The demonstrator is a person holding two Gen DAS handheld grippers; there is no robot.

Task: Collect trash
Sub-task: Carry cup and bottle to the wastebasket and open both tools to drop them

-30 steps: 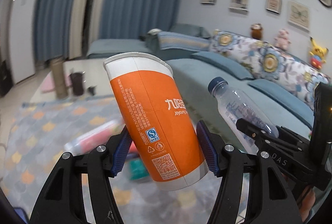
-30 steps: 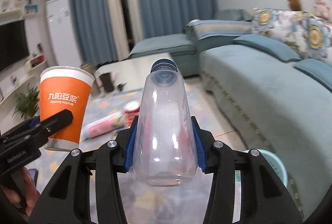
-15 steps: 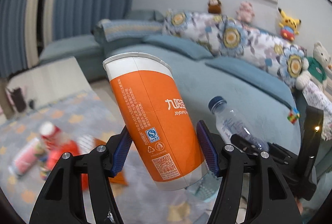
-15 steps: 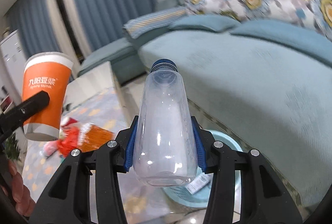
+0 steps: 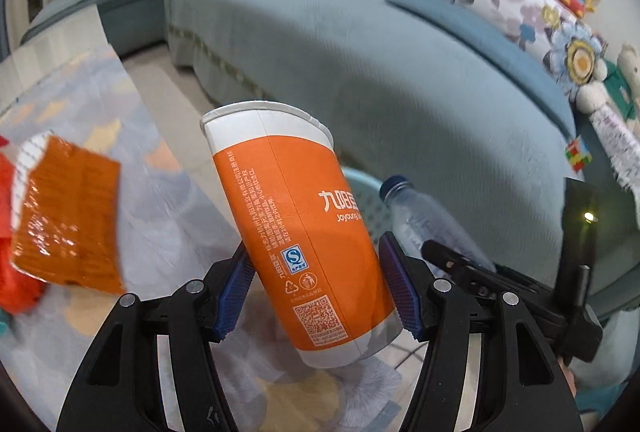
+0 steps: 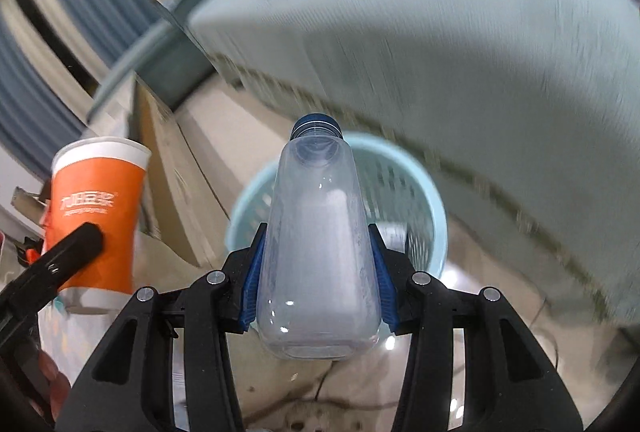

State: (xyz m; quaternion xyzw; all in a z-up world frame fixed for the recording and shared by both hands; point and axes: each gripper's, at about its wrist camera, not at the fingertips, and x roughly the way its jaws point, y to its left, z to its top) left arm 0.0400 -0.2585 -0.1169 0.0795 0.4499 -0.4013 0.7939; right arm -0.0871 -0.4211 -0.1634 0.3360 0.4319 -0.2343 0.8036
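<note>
From the left wrist view, the left gripper (image 5: 318, 288) squeezes a tilted orange paper cup (image 5: 298, 228) above the rug (image 5: 160, 244). From the right wrist view, the right gripper (image 6: 318, 274) clamps a clear bottle (image 6: 318, 252) over a blue basket (image 6: 404, 199), maybe beside the blurry sofa (image 6: 440, 51).

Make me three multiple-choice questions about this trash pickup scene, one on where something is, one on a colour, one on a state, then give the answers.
1. Where is the basket?
A. On the sofa
B. On the floor, beyond the bottle
C. On a shelf

2. What colour is the cup?
A. Green
B. Black
C. Orange with white bands

3. What is the right tool doing?
A. Open and empty
B. Shut on the bottle
C. Shut on a wrapper

Answers:
1 B, since its rim shows behind the bottle, in front of the sofa.
2 C, as seen in the left tool.
3 B, both pads press the bottle's sides.
</note>
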